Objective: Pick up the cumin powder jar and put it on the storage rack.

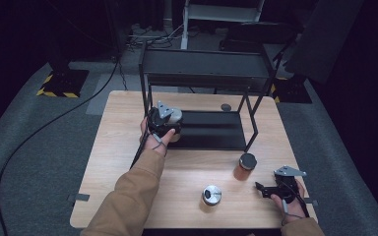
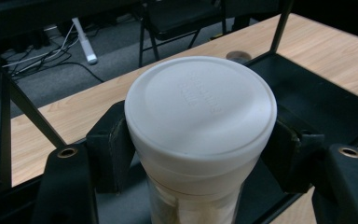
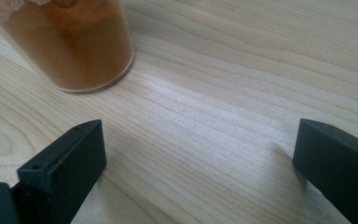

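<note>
While clamped between the left gripper's (image 2: 196,149) jaws, the jar (image 2: 200,140) stands upright at the rack's (image 1: 204,69) lower shelf, 9 o'clock end; round white plastic lid, clear body. Right gripper (image 3: 196,158) rests spread wide, holding nothing, on grained wood table (image 1: 192,162), orange jar (image 1: 245,167) at its 10 o'clock. Metal-lidded jar (image 1: 211,194) stands at the table's 6 o'clock.

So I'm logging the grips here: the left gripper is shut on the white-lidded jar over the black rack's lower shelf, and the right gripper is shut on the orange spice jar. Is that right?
Not quite. The right gripper is open and holds nothing: the right gripper view shows its jaws spread over bare table, the orange spice jar standing apart from them. The rest holds: the left gripper is shut on the white-lidded jar over the black rack's lower shelf.
</note>
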{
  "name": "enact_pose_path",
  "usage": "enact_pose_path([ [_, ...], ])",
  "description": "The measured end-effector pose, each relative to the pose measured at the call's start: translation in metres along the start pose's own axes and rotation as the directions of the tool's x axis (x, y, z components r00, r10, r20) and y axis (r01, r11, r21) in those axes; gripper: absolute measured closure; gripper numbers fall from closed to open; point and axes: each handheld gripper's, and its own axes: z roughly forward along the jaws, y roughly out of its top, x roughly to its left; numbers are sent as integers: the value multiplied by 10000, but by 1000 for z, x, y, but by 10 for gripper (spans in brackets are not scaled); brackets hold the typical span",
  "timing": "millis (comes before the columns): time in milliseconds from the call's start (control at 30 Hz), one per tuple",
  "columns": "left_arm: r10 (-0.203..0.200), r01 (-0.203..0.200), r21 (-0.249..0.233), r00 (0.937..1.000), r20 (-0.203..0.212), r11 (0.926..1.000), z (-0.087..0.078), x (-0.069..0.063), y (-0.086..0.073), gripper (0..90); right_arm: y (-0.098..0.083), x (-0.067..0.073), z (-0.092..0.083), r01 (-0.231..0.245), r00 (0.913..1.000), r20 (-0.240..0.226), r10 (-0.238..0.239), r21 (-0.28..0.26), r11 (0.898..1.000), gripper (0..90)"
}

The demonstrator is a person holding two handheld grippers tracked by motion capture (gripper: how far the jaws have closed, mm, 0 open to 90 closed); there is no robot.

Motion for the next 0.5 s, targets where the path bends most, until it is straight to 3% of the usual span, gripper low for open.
enact_pose_path([
  [333,-38,38,461,10000,-18,9989,14,1,-5,326,0,0,0,3,10000,0,-3,-1,10000,26],
  [500,-123,124,407,9999,-10,9991,14,2,-7,326,0,0,0,13,10000,-2,-13,1,10000,27],
])
